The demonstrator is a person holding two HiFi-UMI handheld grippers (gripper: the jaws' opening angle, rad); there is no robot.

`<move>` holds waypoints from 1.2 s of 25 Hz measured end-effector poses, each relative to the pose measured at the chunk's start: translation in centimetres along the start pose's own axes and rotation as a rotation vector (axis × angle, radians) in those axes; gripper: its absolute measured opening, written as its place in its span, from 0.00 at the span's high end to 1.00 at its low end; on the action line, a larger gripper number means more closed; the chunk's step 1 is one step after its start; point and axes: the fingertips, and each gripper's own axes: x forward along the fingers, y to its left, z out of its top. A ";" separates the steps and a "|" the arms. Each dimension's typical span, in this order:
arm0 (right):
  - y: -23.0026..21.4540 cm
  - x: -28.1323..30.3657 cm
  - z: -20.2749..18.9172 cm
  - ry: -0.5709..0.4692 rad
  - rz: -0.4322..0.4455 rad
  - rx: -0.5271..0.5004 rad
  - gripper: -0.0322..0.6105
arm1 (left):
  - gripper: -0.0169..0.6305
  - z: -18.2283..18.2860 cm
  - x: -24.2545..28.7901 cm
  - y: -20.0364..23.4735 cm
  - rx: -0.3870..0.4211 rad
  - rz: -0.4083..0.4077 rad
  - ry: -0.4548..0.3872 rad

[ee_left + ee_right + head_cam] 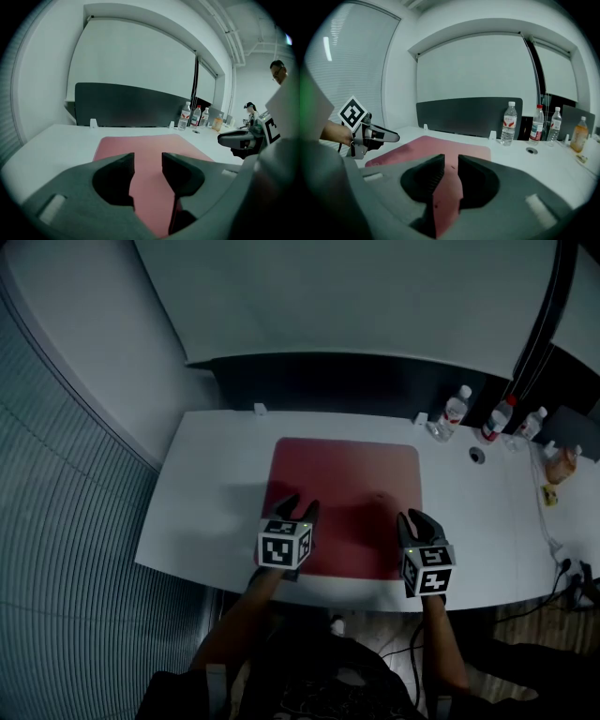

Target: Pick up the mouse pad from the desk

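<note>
A dark red mouse pad [347,486] lies flat in the middle of the white desk [211,498]. My left gripper [298,506] hovers over the pad's near left part, its jaws a little apart with nothing between them. My right gripper [420,519] is over the pad's near right corner, jaws also slightly apart and empty. In the left gripper view the pad [152,143] stretches ahead beyond the left gripper [148,161]. The right gripper view shows the pad [436,146] below the right gripper [451,164].
Three water bottles [455,412] stand at the desk's back right, with an orange drink bottle [562,463] and a cable hole [477,456] nearby. A dark partition [356,381] runs along the back edge. Cables and a power strip [567,568] lie off the right end.
</note>
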 end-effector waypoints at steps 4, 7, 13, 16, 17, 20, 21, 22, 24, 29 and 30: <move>-0.3 1.4 -0.6 0.023 -0.003 0.002 0.81 | 0.69 -0.9 0.8 2.3 -0.001 0.021 0.028; -0.7 2.4 -1.3 0.052 -0.010 0.007 0.79 | 0.66 -1.6 1.5 3.9 -0.007 0.029 0.055; -2.1 4.2 -3.4 0.105 -0.027 0.037 0.74 | 0.60 -2.7 3.0 6.2 -0.002 0.042 0.095; -3.2 4.8 -4.4 0.129 -0.049 0.035 0.72 | 0.57 -3.3 3.7 7.1 0.002 0.044 0.112; -3.6 5.0 -4.8 0.142 -0.055 0.035 0.71 | 0.55 -3.4 3.8 7.4 0.002 0.046 0.118; -4.6 5.4 -5.9 0.185 -0.071 0.051 0.68 | 0.52 -3.9 4.2 8.0 0.002 0.050 0.137; -4.9 5.6 -6.3 0.195 -0.073 0.054 0.67 | 0.50 -4.0 4.3 8.2 0.002 0.050 0.143; -5.0 5.7 -6.4 0.199 -0.073 0.053 0.66 | 0.50 -4.3 4.4 8.4 0.001 0.050 0.148; -5.1 6.0 -6.3 0.197 -0.072 0.047 0.64 | 0.48 -4.9 4.7 8.7 -0.002 0.051 0.161; -6.3 6.5 -7.6 0.248 -0.084 0.064 0.57 | 0.42 -5.2 5.0 9.3 0.007 0.058 0.199; -6.5 6.6 -7.7 0.256 -0.084 0.070 0.56 | 0.41 -5.4 5.2 9.4 0.009 0.056 0.208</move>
